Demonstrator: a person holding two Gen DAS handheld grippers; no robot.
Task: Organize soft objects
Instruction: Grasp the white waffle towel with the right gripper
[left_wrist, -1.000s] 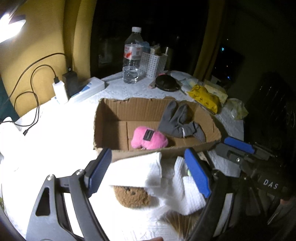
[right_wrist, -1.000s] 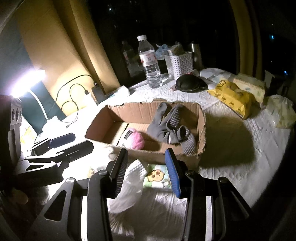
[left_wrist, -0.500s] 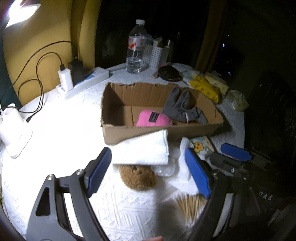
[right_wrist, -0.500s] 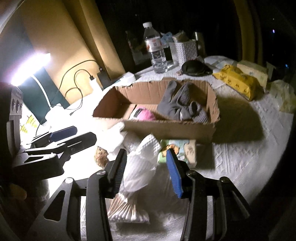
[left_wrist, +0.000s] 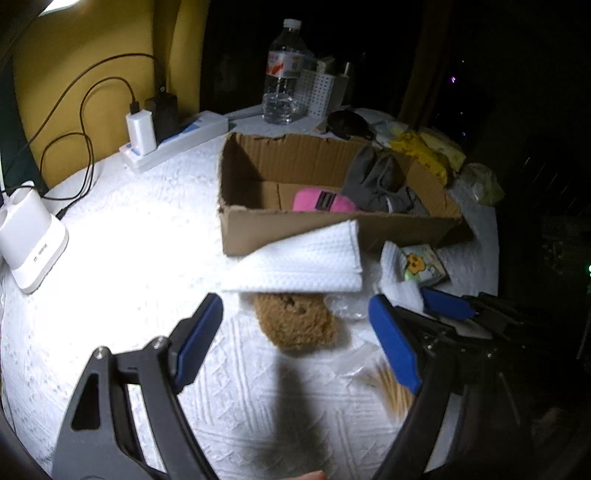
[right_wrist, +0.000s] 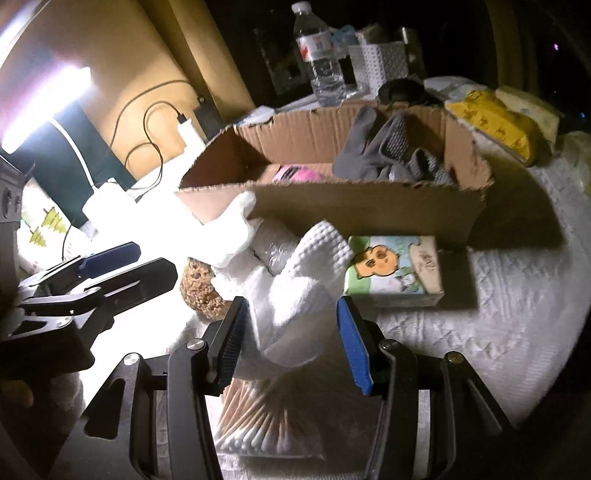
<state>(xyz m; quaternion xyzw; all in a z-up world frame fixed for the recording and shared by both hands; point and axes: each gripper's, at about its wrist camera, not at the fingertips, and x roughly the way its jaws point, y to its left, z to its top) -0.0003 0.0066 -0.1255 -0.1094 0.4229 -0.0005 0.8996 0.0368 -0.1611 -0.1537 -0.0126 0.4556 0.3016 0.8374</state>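
Note:
A cardboard box (left_wrist: 332, 232) (right_wrist: 369, 206) on the white table holds a pink soft toy (left_wrist: 321, 201) (right_wrist: 295, 173) and grey socks (left_wrist: 380, 181) (right_wrist: 388, 151). A white waffle cloth (left_wrist: 306, 262) (right_wrist: 306, 288) lies in front of the box, draped over a brown sponge (left_wrist: 295, 321) (right_wrist: 201, 288). My left gripper (left_wrist: 295, 332) is open, its fingers either side of the sponge, a little short of it. My right gripper (right_wrist: 290, 332) is open with the white cloth's bunched end between its fingers.
A small picture pack (right_wrist: 395, 266) (left_wrist: 421, 264) lies by the box. A bag of cotton swabs (right_wrist: 258, 417) lies under the right gripper. A water bottle (left_wrist: 284, 74), white basket (right_wrist: 384, 62), yellow packs (right_wrist: 491, 118), power strip (left_wrist: 173, 144) and chargers stand behind.
Both grippers have pulled back and lowered toward the table. The box now looks farther away, and the sponge and cloth sit between the fingers. Both stay open.

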